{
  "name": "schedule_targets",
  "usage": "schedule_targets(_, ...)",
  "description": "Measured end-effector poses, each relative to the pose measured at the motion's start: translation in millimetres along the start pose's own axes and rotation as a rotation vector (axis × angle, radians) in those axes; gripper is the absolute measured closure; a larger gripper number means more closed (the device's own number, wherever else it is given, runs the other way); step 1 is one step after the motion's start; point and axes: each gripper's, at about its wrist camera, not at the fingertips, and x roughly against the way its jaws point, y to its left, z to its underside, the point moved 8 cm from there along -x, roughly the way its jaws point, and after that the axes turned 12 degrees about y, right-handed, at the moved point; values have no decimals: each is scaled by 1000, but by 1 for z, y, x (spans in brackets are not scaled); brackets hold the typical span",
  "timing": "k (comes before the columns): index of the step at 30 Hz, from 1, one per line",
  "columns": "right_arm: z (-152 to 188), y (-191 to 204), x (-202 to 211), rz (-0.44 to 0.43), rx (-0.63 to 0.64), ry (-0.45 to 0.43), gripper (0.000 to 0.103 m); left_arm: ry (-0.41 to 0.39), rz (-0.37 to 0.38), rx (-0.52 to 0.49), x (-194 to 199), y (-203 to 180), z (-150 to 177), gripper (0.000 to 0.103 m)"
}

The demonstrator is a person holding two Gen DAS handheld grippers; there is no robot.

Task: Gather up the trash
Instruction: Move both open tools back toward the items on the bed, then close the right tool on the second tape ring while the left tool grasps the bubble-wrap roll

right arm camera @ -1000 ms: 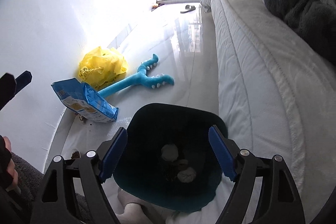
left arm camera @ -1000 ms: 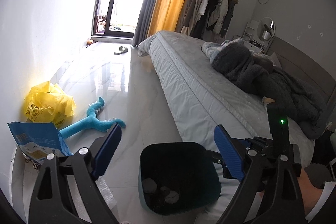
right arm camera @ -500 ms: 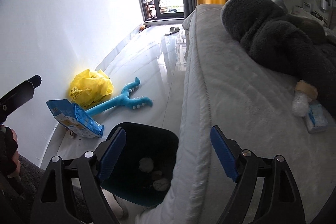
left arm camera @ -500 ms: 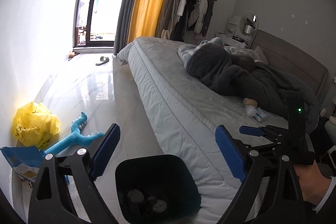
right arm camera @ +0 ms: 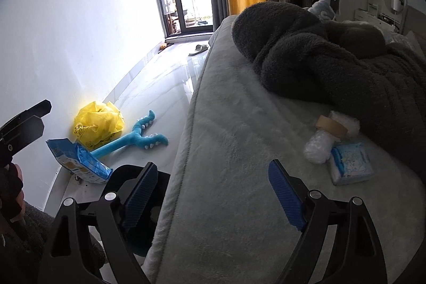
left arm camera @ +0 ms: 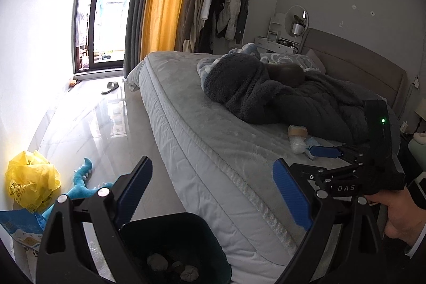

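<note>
One dark bin (left arm camera: 170,252) stands on the floor against the near edge of the bed (left arm camera: 213,140), with about three pale crumpled scraps in its bottom. On the bed, near the grey blanket (right arm camera: 319,57), lie three pieces of trash close together: a clear plastic wad (right arm camera: 318,145), a wad bound with tan tape (right arm camera: 332,124), and a blue-and-white packet (right arm camera: 350,163). By the left wall on the floor: one yellow bag (right arm camera: 98,124), one blue pouch (right arm camera: 77,164), one blue plush toy (right arm camera: 133,140).

Your left gripper (left arm camera: 213,193) is spread wide with nothing between the pads. Your right gripper (right arm camera: 213,193) is also spread and empty; its jaws have just been opening.

Since a second ago, both views have swung from the bin toward the bed.
</note>
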Motion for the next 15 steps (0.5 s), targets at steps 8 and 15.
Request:
schedule_targets(8,-16,-51,9,10,-55,-43,13,41,30,-49,-40,-29,-12,10)
schedule_targets(15,-27,-103,10,-4,-149,-46,13,80,70,-68,-75,-55,-18,10)
